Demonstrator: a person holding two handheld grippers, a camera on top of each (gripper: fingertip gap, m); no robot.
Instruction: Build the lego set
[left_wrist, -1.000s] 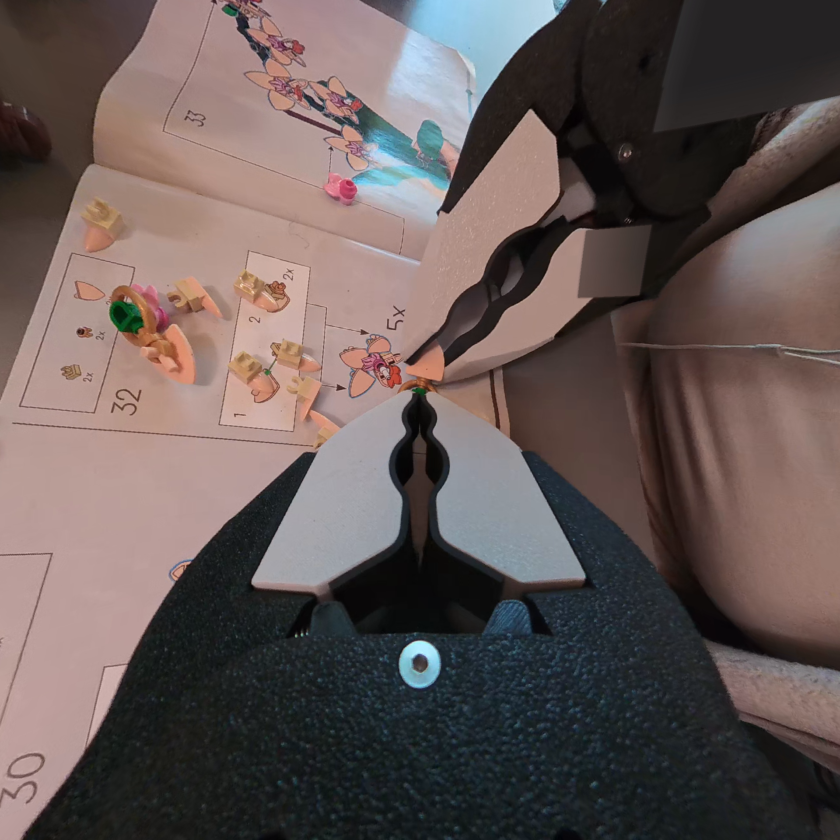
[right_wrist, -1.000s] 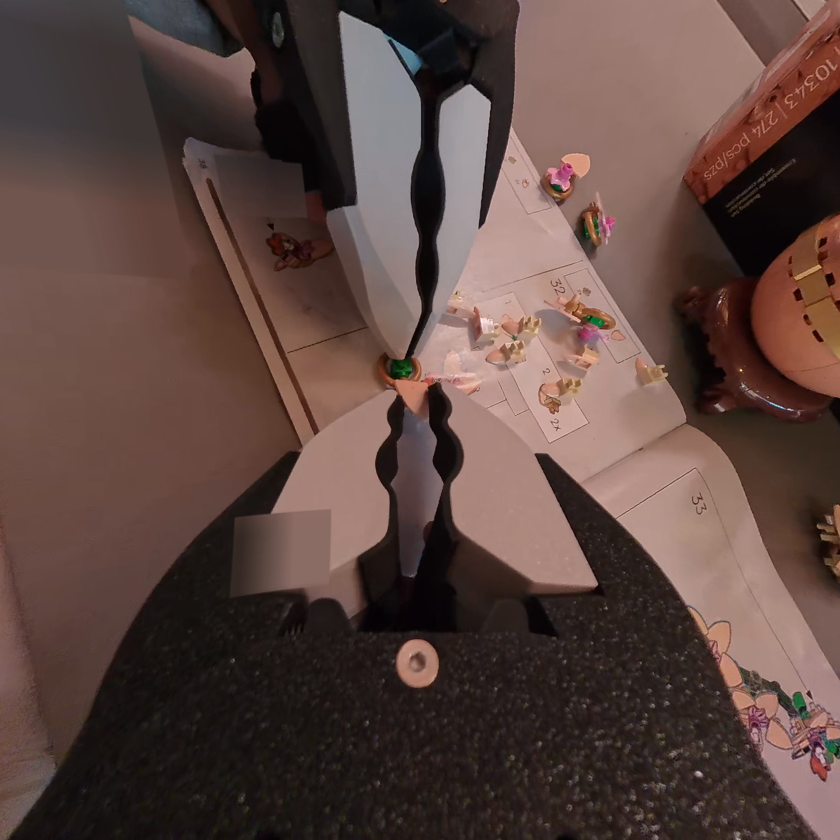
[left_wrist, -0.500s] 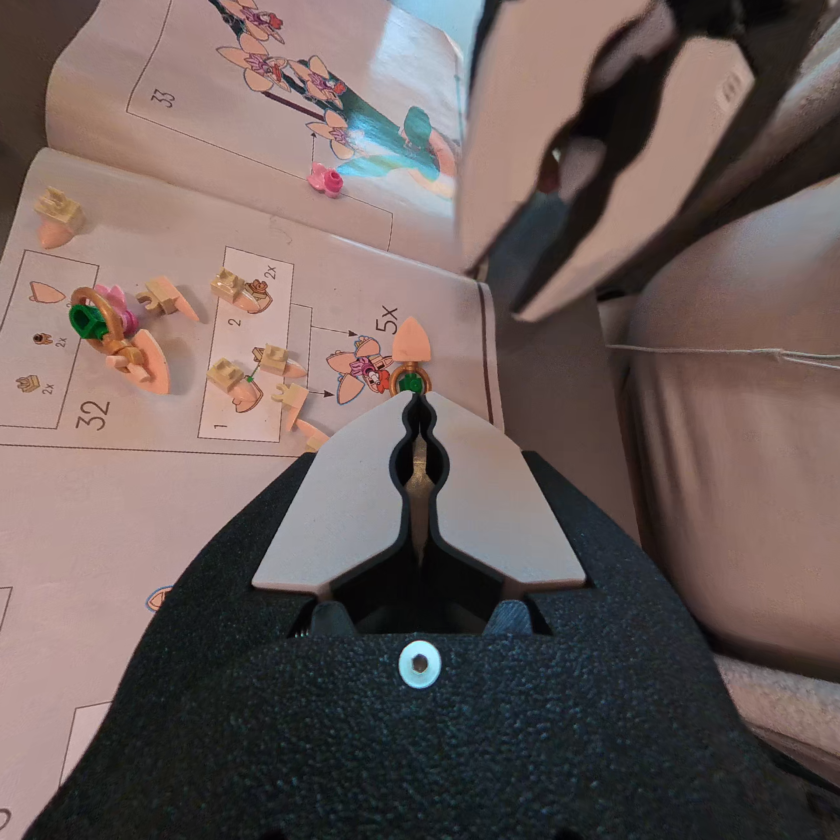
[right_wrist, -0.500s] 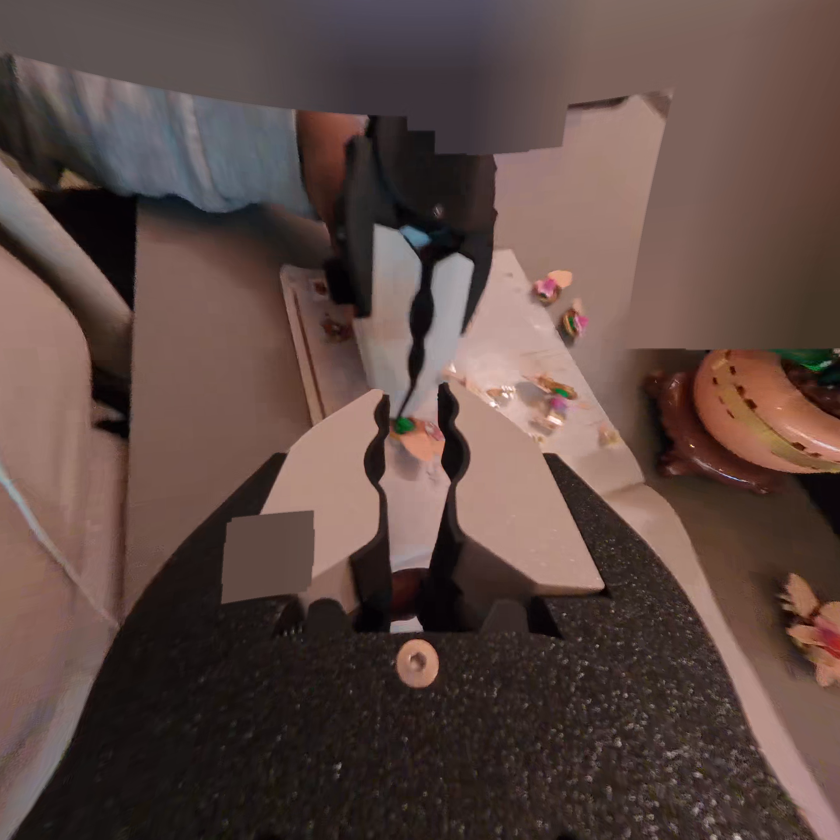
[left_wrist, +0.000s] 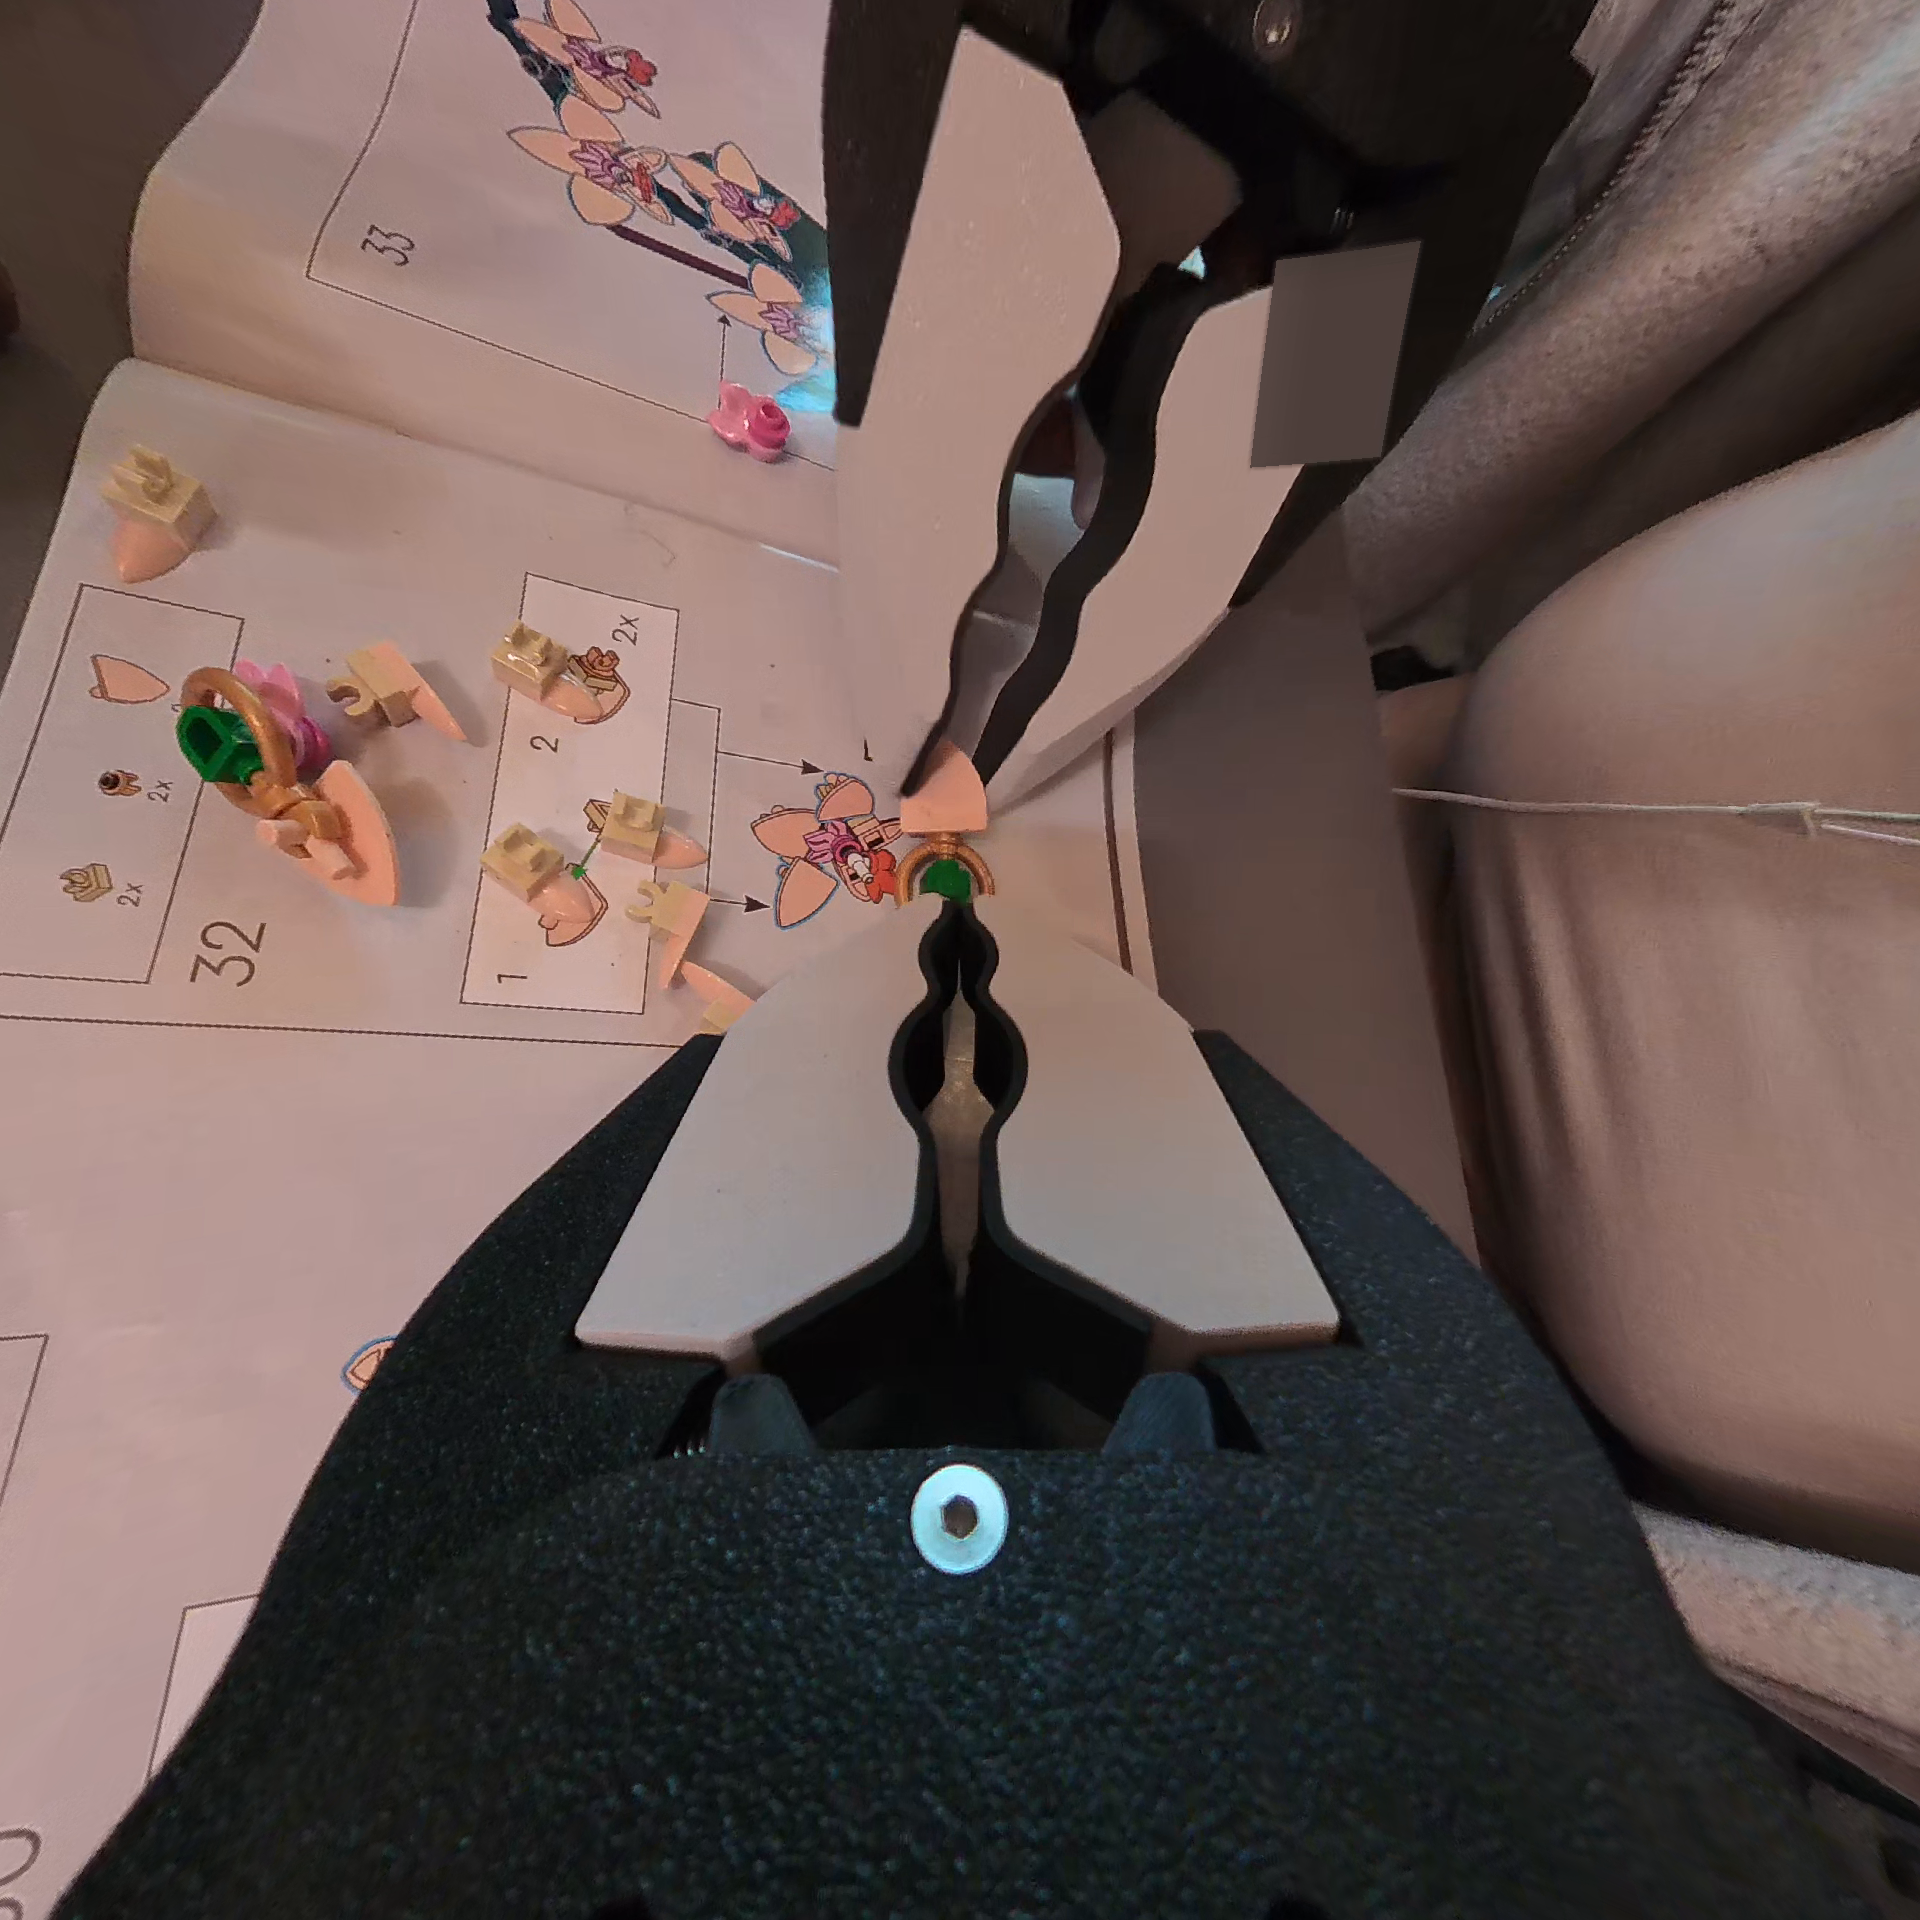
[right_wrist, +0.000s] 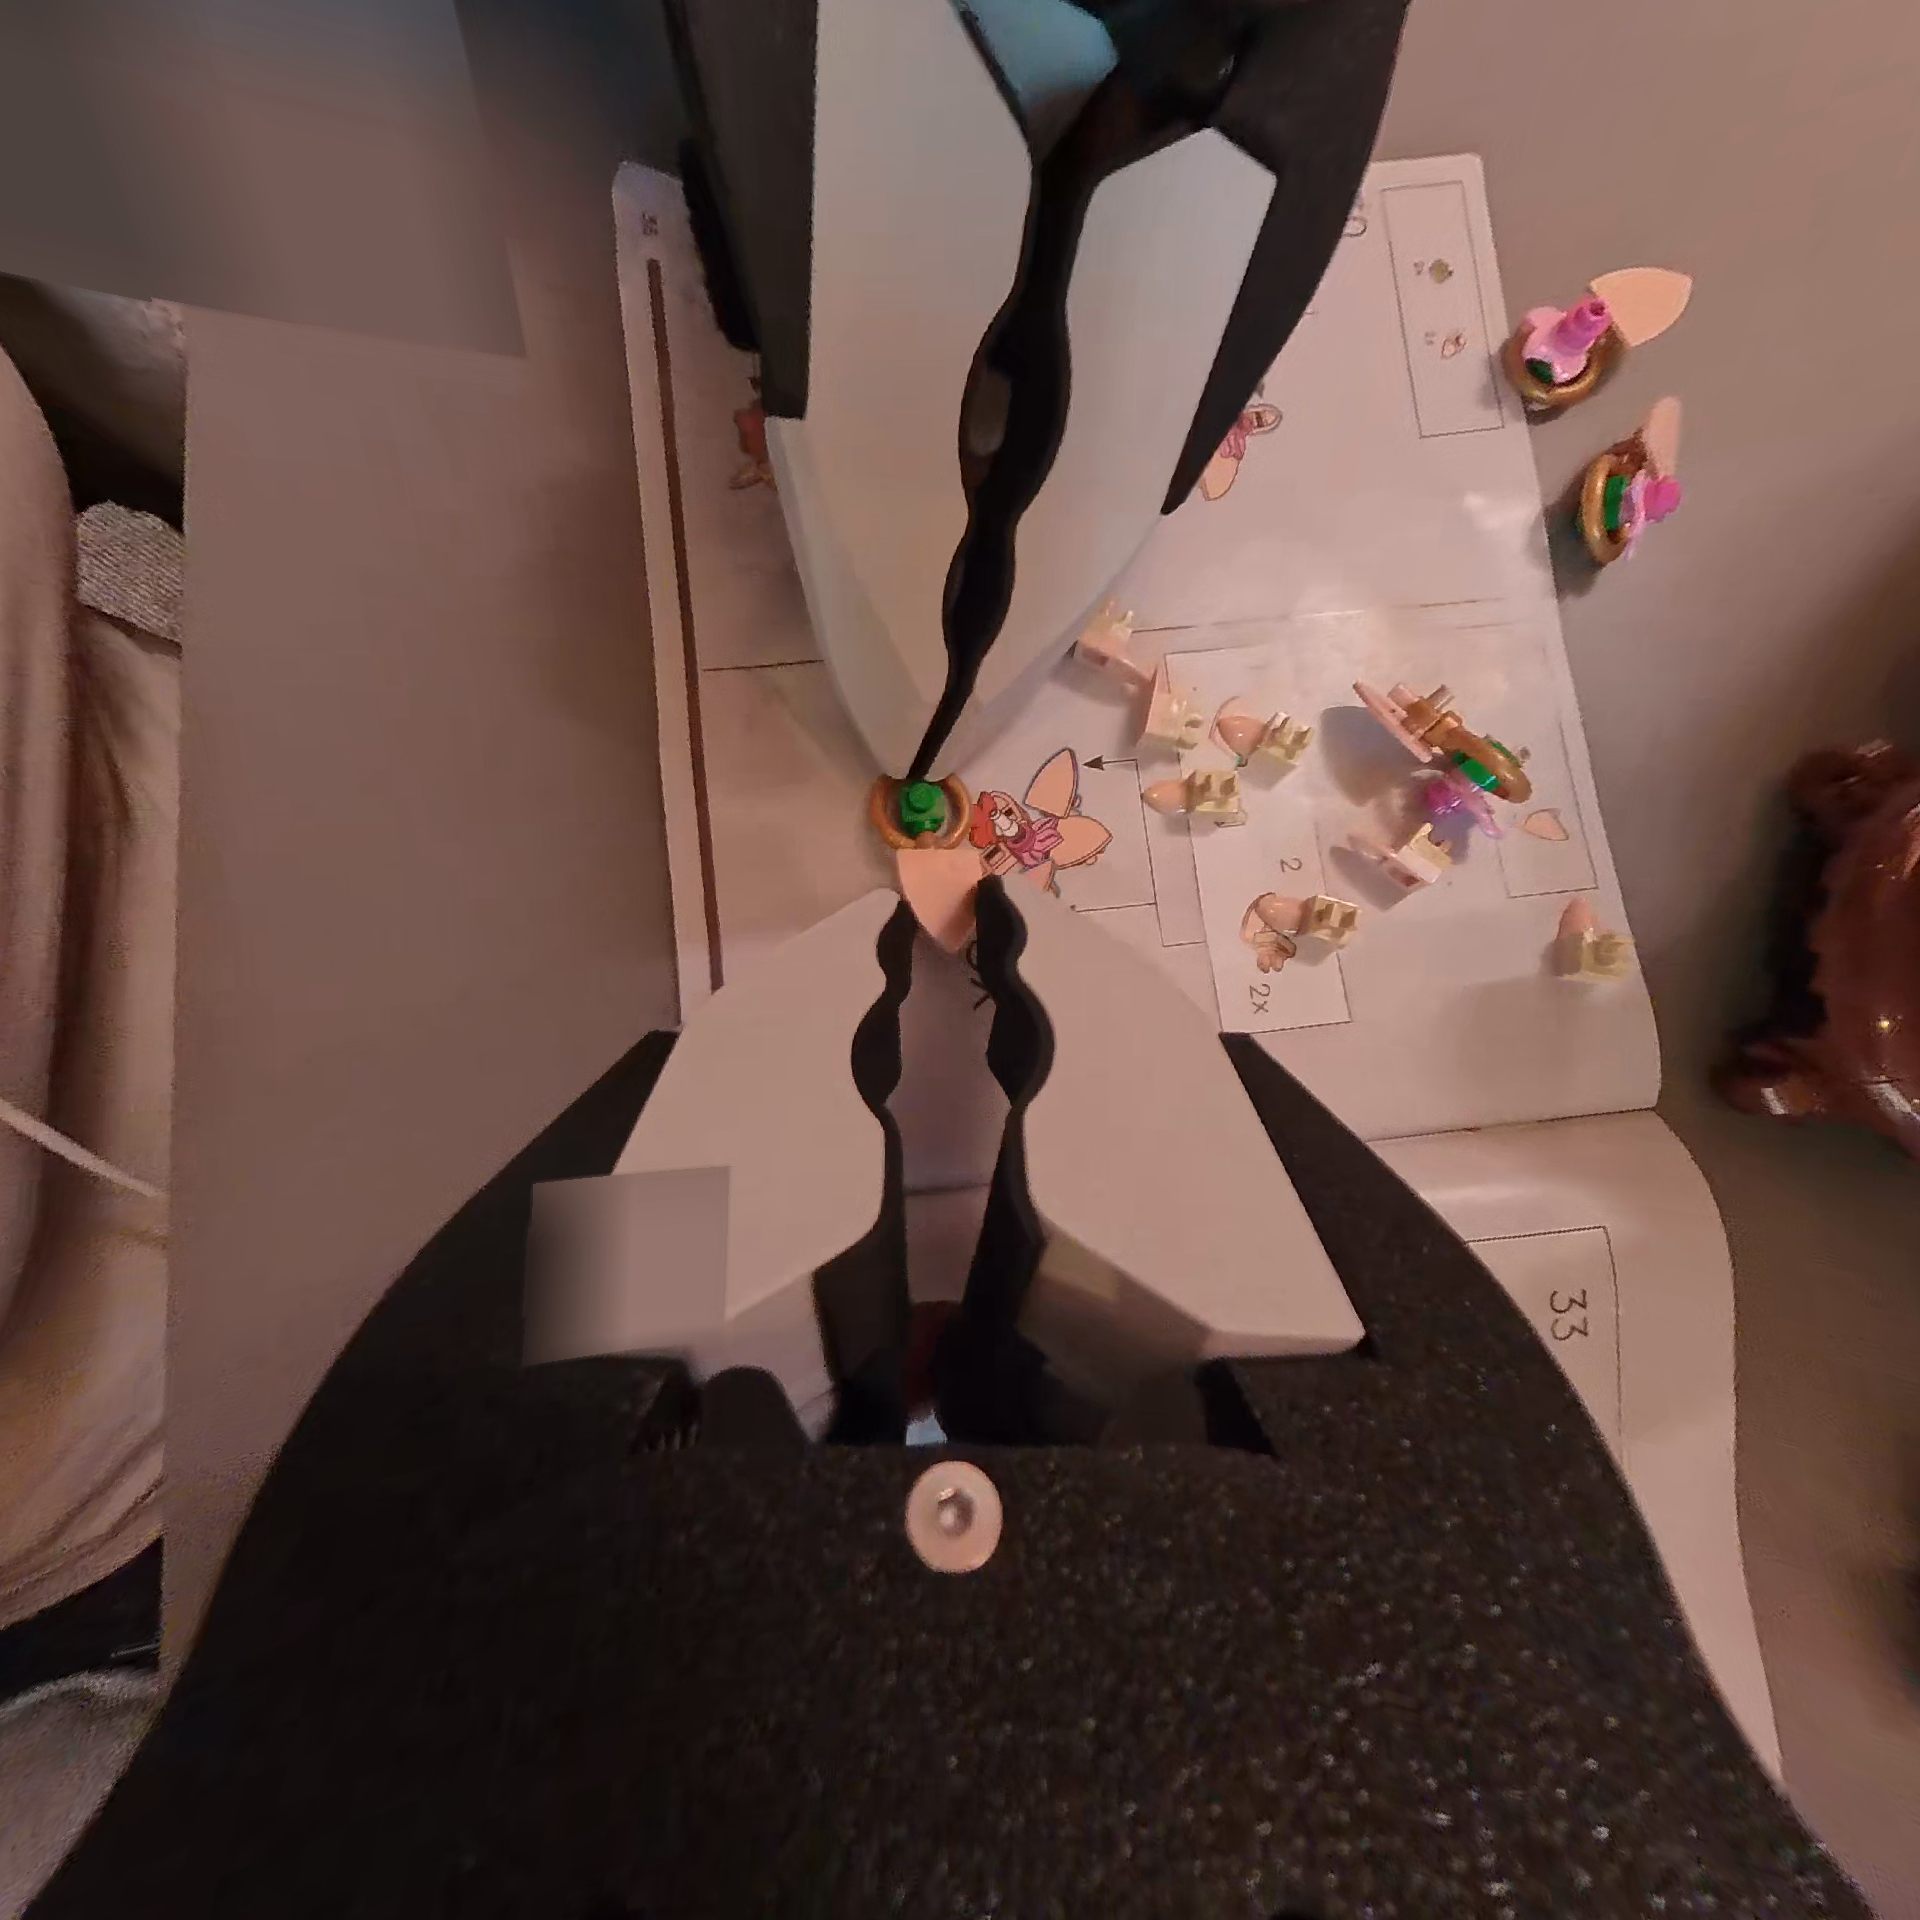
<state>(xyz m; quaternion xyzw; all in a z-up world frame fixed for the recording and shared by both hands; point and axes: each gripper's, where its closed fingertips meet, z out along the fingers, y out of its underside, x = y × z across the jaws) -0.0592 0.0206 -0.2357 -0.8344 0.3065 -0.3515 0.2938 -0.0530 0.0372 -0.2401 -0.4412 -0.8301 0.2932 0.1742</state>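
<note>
My left gripper (left_wrist: 951, 914) is shut on a small green piece set in a gold ring (left_wrist: 945, 878), held just above the open instruction booklet (left_wrist: 312, 1091). A peach petal (left_wrist: 943, 802) sits on the far side of the ring. My right gripper (left_wrist: 951, 777) comes in from above, its tips closed on the petal. In the right wrist view my right gripper (right_wrist: 940, 902) pinches the petal (right_wrist: 935, 896). There the left gripper (right_wrist: 923, 767) reaches down from the top and holds the ring (right_wrist: 920, 812).
Several loose tan clips with peach petals (left_wrist: 540, 862) and a part-built flower with a gold ring (left_wrist: 275, 774) lie on the booklet, with a pink piece (left_wrist: 750, 421) farther off. Two flower pieces (right_wrist: 1558, 353) and a brown pot stand (right_wrist: 1860, 935) stand off the booklet. A person's clothed lap (left_wrist: 1662, 1039) is at the right. Less than 4 cm separates the two grippers' tips.
Half a second ago my right gripper had let go and pulled up and away, leaving the petal on the ring. Now it is back down with its tips on the petal. The left gripper held still.
</note>
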